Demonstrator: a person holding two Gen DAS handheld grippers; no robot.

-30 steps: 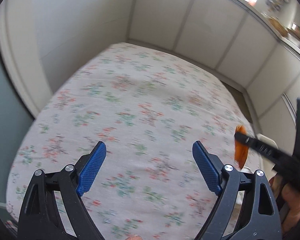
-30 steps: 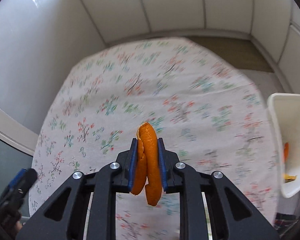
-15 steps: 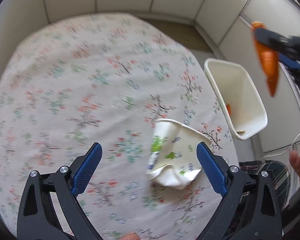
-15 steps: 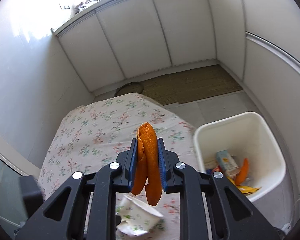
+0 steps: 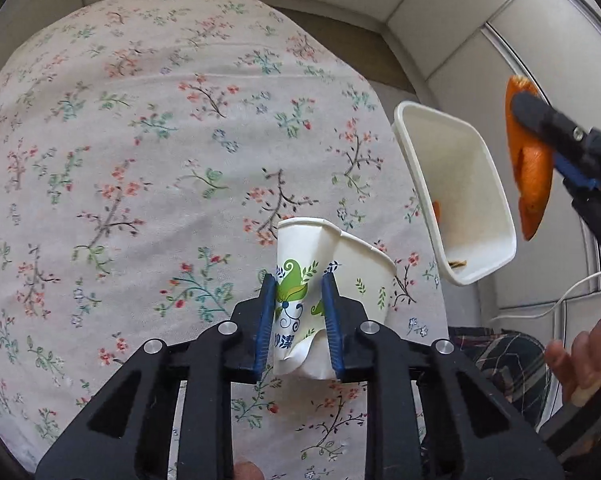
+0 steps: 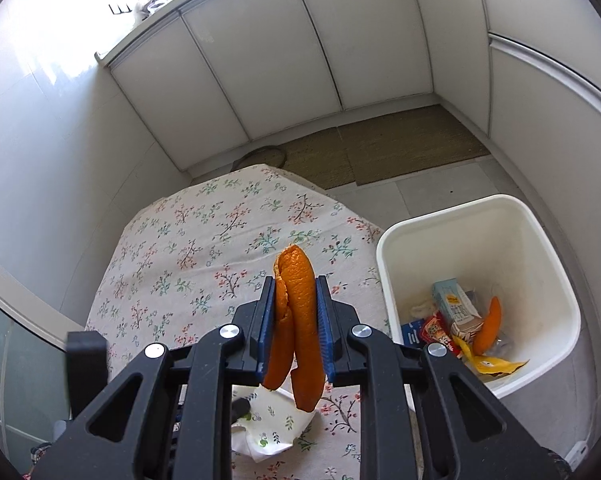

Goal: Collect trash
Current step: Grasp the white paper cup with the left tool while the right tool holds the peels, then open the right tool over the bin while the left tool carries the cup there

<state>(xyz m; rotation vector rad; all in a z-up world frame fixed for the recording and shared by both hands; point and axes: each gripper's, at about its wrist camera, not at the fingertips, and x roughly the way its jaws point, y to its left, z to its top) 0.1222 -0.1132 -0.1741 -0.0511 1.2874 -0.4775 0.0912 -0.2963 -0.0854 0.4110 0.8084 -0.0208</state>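
A: What is the left gripper [image 5: 299, 312] doing?
B: Its jaws have just been closing; now they are pinching the crumpled paper cup [image 5: 324, 280], which is lying on the floral table [image 5: 140, 140] near the edge.
A: And the right gripper [image 6: 295, 322]?
B: Its jaws are clamping tight on an orange peel [image 6: 298, 320], hanging above the table's edge, just beside the white bin [image 6: 540, 248] that is holding wrappers and another peel.

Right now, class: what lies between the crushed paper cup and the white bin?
In the left wrist view, only a bare strip of flowered tablecloth separates the paper cup from the white bin; nothing else lies there.
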